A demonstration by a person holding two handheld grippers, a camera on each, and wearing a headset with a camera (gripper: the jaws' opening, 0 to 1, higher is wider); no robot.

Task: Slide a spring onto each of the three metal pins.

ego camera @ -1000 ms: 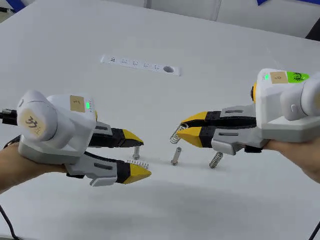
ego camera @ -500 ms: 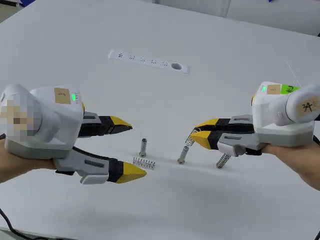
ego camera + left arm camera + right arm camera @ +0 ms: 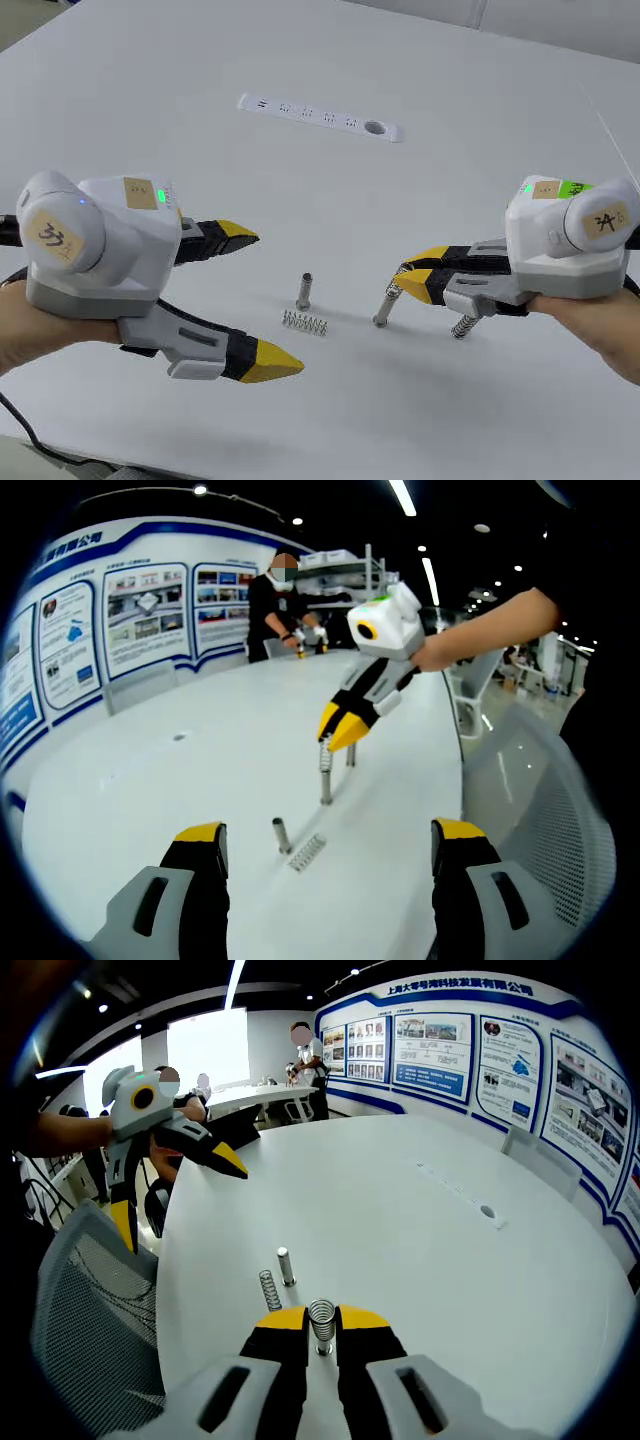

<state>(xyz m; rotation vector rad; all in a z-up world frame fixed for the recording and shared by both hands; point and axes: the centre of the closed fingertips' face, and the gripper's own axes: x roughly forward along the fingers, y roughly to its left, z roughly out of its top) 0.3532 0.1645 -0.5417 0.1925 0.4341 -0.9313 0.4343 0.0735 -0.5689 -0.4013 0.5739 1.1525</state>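
The right hand-held gripper (image 3: 402, 273) pinches a spring (image 3: 321, 1316) atop a pin (image 3: 381, 312); left hand-held gripper (image 3: 277, 302) (level) gapes.

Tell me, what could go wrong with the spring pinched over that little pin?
1. The right hand-held gripper pinches the spring just over a thin pin that looks tilted; a nudge might topple it.
2. The spring might slip out and bounce off.
3. The open left hand-held gripper is near the loose spring; it might knock it away.
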